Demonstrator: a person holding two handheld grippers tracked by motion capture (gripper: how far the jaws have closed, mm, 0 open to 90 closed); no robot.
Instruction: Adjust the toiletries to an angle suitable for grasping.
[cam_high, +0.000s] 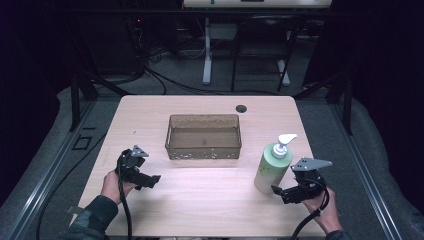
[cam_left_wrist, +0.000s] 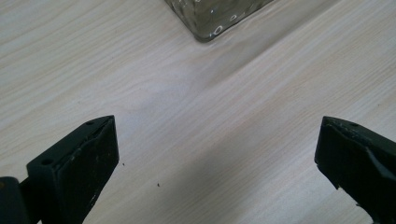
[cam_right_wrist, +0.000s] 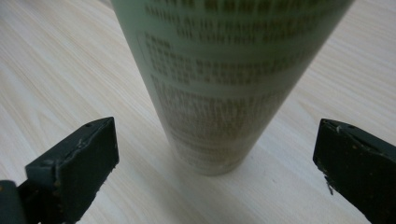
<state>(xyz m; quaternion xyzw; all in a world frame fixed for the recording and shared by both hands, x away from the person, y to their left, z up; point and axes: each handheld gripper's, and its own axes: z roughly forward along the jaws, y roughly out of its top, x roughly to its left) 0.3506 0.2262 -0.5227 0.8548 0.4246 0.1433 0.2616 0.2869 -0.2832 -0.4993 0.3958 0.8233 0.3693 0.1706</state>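
Note:
A pale green pump bottle (cam_high: 273, 167) with a white pump head stands upright on the wooden table (cam_high: 210, 210), right of centre. My right gripper (cam_high: 279, 192) is open just in front of its base; in the right gripper view the bottle (cam_right_wrist: 219, 88) rises between and beyond the two spread jaws, untouched. A clear brownish plastic bin (cam_high: 204, 136) sits empty at the table's middle. My left gripper (cam_high: 152, 181) is open near the bin's front left corner, over bare wood. In the left gripper view the bin's corner (cam_left_wrist: 215, 18) lies ahead of the wide-apart jaws.
A round cable hole (cam_high: 241, 108) marks the table's far edge. Beyond the table stand a desk's legs (cam_high: 207, 55) and loose cables on the floor. Black frame posts (cam_high: 75, 95) flank both sides of the table.

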